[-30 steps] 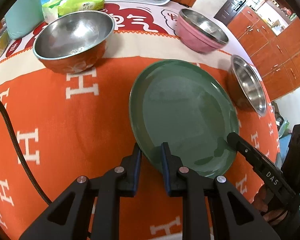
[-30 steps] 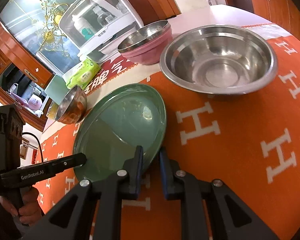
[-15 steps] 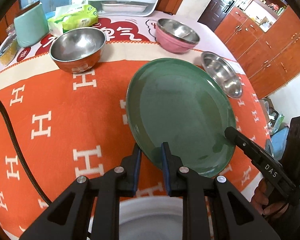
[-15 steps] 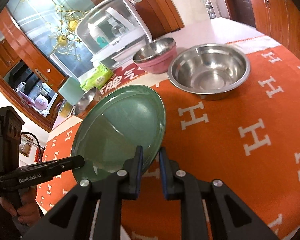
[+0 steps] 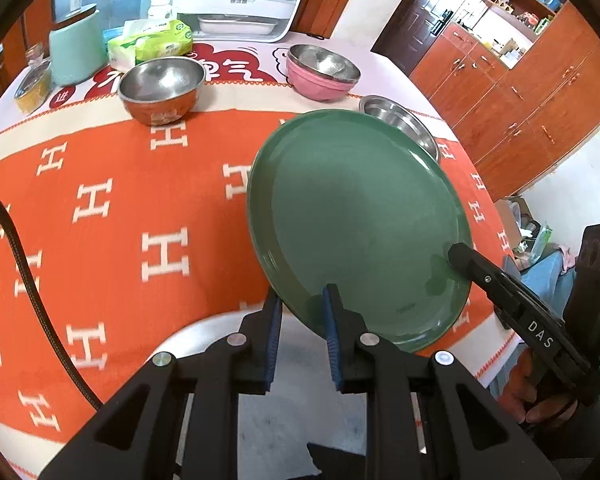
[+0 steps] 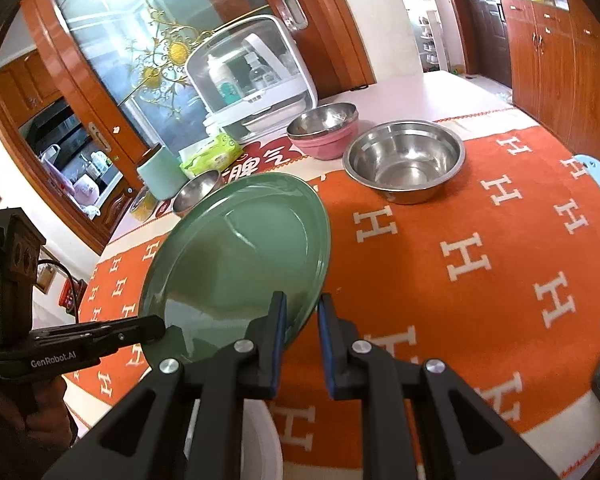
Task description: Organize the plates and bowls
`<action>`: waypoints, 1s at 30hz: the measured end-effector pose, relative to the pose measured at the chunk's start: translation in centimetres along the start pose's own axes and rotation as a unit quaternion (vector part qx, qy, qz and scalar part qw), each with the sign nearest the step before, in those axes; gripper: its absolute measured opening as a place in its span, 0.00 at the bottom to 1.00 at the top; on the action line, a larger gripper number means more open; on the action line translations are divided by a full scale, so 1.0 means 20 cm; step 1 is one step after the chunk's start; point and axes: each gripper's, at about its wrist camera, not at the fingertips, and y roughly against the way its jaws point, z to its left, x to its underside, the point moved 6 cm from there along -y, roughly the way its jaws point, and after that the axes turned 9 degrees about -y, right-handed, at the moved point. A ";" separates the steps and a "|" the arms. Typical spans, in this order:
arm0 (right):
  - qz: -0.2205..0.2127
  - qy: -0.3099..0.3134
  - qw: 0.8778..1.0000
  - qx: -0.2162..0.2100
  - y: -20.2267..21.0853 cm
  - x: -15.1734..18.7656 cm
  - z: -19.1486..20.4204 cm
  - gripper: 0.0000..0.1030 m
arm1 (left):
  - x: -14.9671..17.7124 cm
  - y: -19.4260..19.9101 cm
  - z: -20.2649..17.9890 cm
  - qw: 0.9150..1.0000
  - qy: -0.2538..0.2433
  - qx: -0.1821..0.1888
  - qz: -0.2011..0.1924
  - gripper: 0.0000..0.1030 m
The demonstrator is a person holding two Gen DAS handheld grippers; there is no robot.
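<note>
Green plate is up in the air above the near edge of the orange-clothed tabletop, tilted, with each hand-held gripper clamped on its rim: the left hand-held gripper pinches the near edge, and the right hand-held gripper pinches the opposite side. A second ago the plate lay much closer to the cloth, farther in over the tabletop; since then both grippers have carried it up and back toward the person, so pale floor now shows beneath it in the left wrist view. The steel bowl with the orange outside, the pink bowl and the large steel bowl now look smaller and farther away, resting in the same spots on the cloth. Both grips on the plate are unchanged.
</note>
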 end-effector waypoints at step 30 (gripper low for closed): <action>0.025 0.007 1.000 0.012 0.25 0.54 0.21 0.16 | 0.56 0.31 0.03 1.000 -0.015 -0.017 0.004 0.19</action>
